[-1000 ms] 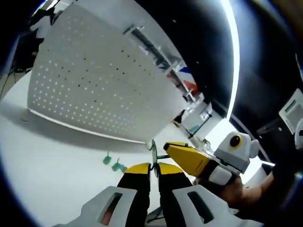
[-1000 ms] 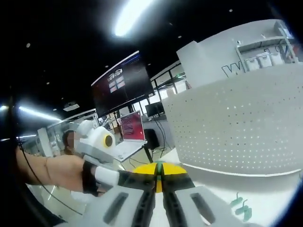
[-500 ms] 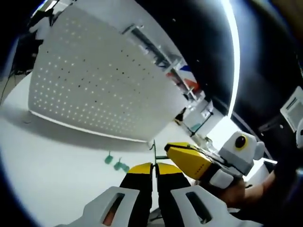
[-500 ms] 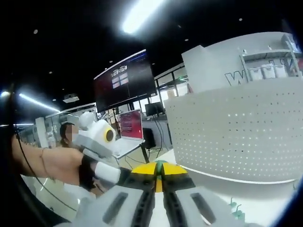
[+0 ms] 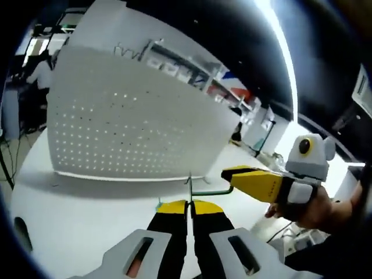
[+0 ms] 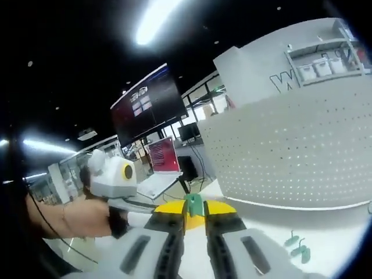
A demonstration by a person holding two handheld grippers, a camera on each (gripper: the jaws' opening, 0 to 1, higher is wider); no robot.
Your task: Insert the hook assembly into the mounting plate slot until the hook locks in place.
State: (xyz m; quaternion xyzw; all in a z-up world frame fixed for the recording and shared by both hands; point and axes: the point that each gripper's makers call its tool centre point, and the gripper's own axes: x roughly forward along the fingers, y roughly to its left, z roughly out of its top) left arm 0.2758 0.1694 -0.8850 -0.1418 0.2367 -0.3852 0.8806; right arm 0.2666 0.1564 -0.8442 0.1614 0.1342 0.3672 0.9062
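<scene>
Your left gripper (image 5: 188, 204) has its yellow-tipped jaws pressed together on the thin upright stem of the green hook (image 5: 200, 190), which sticks up from between them and bends off sideways as a slim green bar. That bar runs straight to your right gripper (image 5: 232, 174), which comes into the left gripper view from the right with its yellow jaws closed over the bar's far end; your hand (image 5: 311, 212) is wrapped around its handle. In the right gripper view, the right gripper (image 6: 194, 207) shows a small gap between its jaws, and the green end of the hook (image 6: 193, 203) sits pinched in that gap, poking up just above the yellow tips. The left gripper (image 6: 131, 204) enters that view from the left, with your other hand (image 6: 87, 216) behind it. So both tools have hold of the same hook, held up above the white table (image 5: 87, 215) and apart from the perforated white board (image 5: 128, 125), which stands upright on the table beyond the jaws. The board (image 6: 290, 151) fills the right half of the right gripper view, and a few loose green hooks (image 6: 297, 246) lie on the table (image 6: 325, 238) near its base. Well behind, a dark screen (image 6: 142, 104) hangs over some desks.
</scene>
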